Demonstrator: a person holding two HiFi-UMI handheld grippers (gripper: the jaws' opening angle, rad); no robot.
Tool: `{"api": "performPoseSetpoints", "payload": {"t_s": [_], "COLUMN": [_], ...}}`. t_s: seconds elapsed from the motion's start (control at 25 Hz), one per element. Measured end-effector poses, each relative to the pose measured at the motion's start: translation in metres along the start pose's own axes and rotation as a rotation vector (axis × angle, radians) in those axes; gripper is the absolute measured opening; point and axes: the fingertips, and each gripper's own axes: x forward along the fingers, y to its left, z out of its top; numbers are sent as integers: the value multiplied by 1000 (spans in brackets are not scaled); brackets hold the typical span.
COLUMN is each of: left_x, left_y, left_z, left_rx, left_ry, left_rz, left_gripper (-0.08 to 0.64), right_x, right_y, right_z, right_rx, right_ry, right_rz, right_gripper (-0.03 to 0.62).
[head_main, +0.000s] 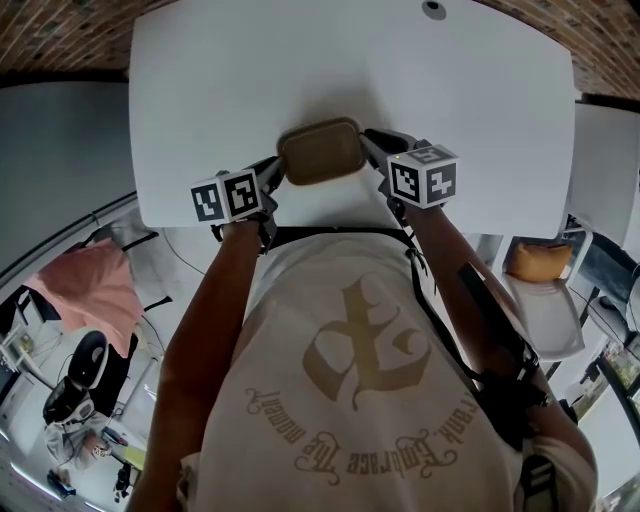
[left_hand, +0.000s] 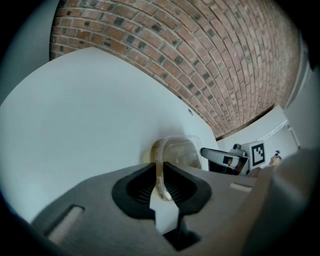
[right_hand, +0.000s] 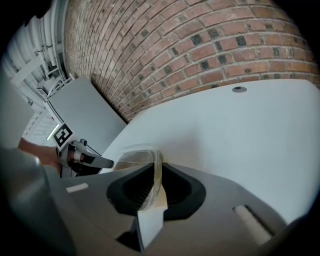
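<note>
A clear plastic container with brown contents (head_main: 320, 150) rests at the near edge of the white table (head_main: 350, 70). My left gripper (head_main: 272, 180) is shut on its left rim; in the left gripper view the rim (left_hand: 160, 175) is pinched between the black pads of the left gripper (left_hand: 161, 187). My right gripper (head_main: 380, 160) is shut on the container's right rim. In the right gripper view the container (right_hand: 135, 157) runs into the right gripper (right_hand: 152, 187), and the other gripper (right_hand: 75, 155) shows beyond it.
A brick wall (right_hand: 200, 45) runs behind the table. A small round grommet (head_main: 433, 9) sits at the table's far edge. A second white table (head_main: 610, 160) and a chair with an orange cushion (head_main: 540, 262) stand to the right. Pink cloth (head_main: 90, 280) lies at lower left.
</note>
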Motion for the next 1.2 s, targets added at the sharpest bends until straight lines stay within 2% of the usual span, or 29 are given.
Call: {"api": "performPoseSetpoints", "payload": {"t_s": [0.6,0.88,1.2], "left_x": [-14,-23,-38], "left_y": [-14,-17,-15], "left_z": [3,0,-9], "left_rx": [59,98,172], "left_ry": [-25,-32,-39], "left_rz": [-9,-23,-65], "left_gripper": [43,41,38], "right_x": [-17,-23,-32], "right_y": [14,24,46], "right_z": [14,16,8], "right_rx": [-82,-51,-64], "right_ry": [-49,-89,-133], "right_rz": [-8,2,-37], "right_gripper": [51,49,46]}}
